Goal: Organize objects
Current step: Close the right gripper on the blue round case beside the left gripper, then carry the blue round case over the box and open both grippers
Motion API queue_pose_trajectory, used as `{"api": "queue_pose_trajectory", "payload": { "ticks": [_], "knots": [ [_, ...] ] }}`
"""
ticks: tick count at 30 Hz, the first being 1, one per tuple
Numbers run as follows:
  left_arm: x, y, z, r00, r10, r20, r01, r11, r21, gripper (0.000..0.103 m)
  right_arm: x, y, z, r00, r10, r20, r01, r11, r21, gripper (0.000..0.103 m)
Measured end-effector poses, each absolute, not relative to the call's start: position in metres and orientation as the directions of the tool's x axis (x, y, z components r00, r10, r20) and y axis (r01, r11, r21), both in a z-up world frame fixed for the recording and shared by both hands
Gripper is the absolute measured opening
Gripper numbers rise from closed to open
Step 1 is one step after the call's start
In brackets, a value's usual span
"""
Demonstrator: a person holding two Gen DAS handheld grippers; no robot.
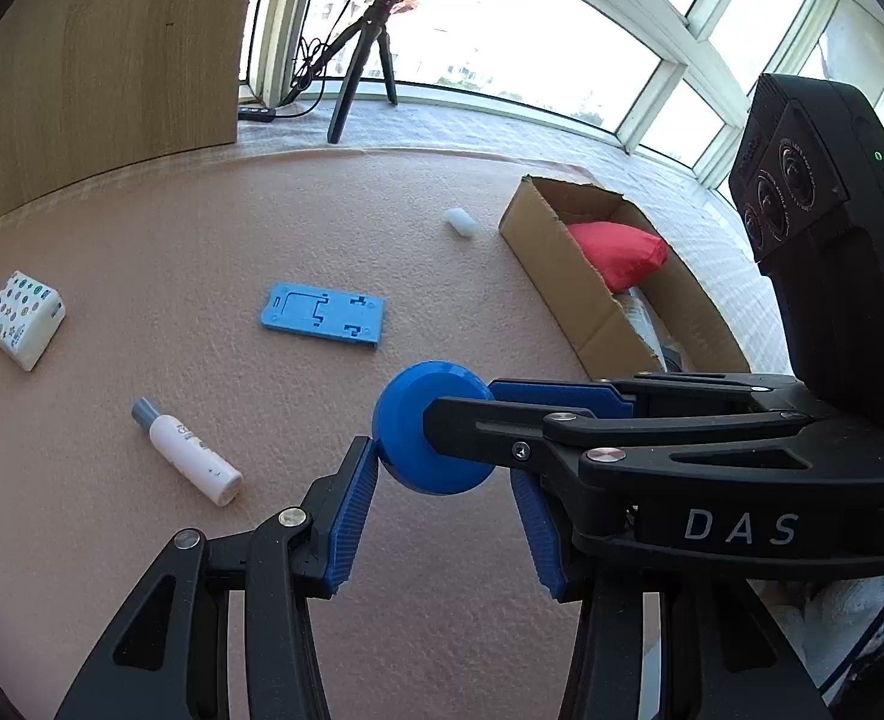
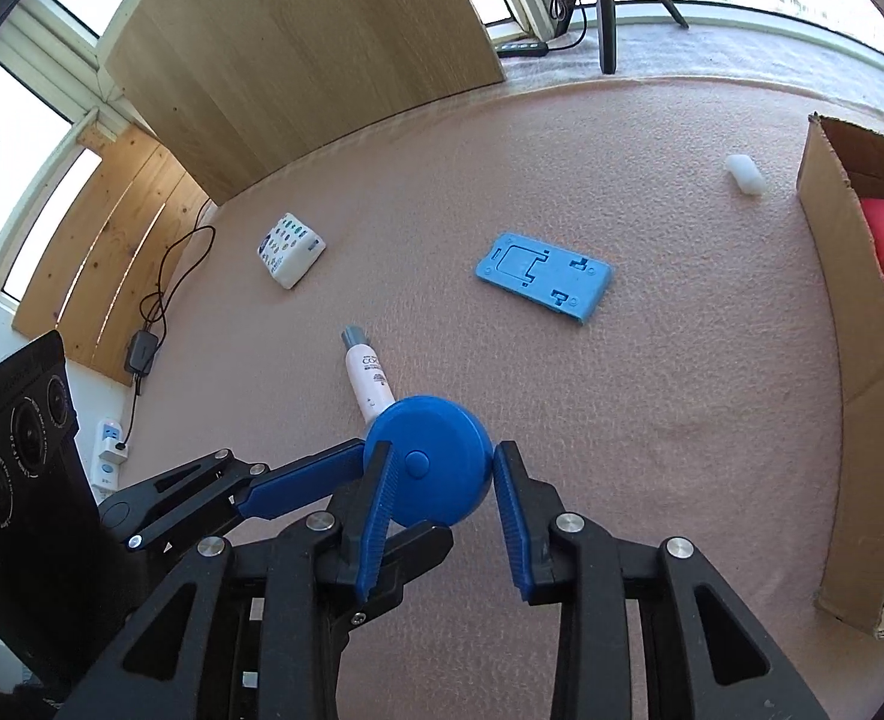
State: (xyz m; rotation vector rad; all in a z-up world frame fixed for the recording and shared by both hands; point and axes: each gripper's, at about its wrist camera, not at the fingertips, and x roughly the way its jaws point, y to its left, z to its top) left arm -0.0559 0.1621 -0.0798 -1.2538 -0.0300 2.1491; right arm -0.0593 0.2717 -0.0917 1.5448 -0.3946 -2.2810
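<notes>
The round blue plastic disc (image 2: pixel 427 459) sits between both grippers above the pink surface (image 2: pixel 682 390), clamped by the right gripper (image 2: pixel 439 483), left gripper (image 1: pixel 442 516) apart, brown cardboard box (image 2: pixel 844 312) to the right.

The left gripper (image 1: pixel 442 516) points forward over the surface, its blue ribbed pads (image 1: pixel 352 525) spread apart. The right gripper (image 2: pixel 442 510) reaches in across it from the side (both meet at one spot), and its pads (image 2: pixel 511 516) press against a blue disc (image 2: pixel 427 462).
</notes>
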Motion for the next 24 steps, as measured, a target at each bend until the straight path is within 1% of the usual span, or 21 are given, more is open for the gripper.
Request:
{"api": "queue_pose_trajectory", "payload": {
  "ticks": [8, 13, 19, 24],
  "knots": [
    [-0.060, 0.249, -0.057, -0.310, 0.595, -0.741, -0.608, -0.723, -0.327, 0.050, -0.055, 0.352, -0.063, -0.445, -0.376, -0.813, 0.044, -0.916, 0.400, 0.030],
    [-0.061, 0.295, -0.054, -0.278, 0.620, -0.733, -0.652, -0.683, -0.330, 0.049, -0.052, 0.397, -0.053, -0.490, -0.328, -0.808, -0.016, -0.923, 0.384, 0.030],
    [-0.056, 0.338, -0.056, -0.238, 0.636, -0.734, -0.689, -0.643, -0.334, 0.049, -0.047, 0.439, -0.052, -0.516, -0.280, -0.809, -0.079, -0.926, 0.370, 0.030],
    [-0.052, 0.357, -0.059, -0.220, 0.638, -0.737, -0.704, -0.628, -0.333, 0.049, -0.042, 0.464, -0.056, -0.523, -0.263, -0.811, -0.118, -0.920, 0.374, 0.030]
  ]
}}
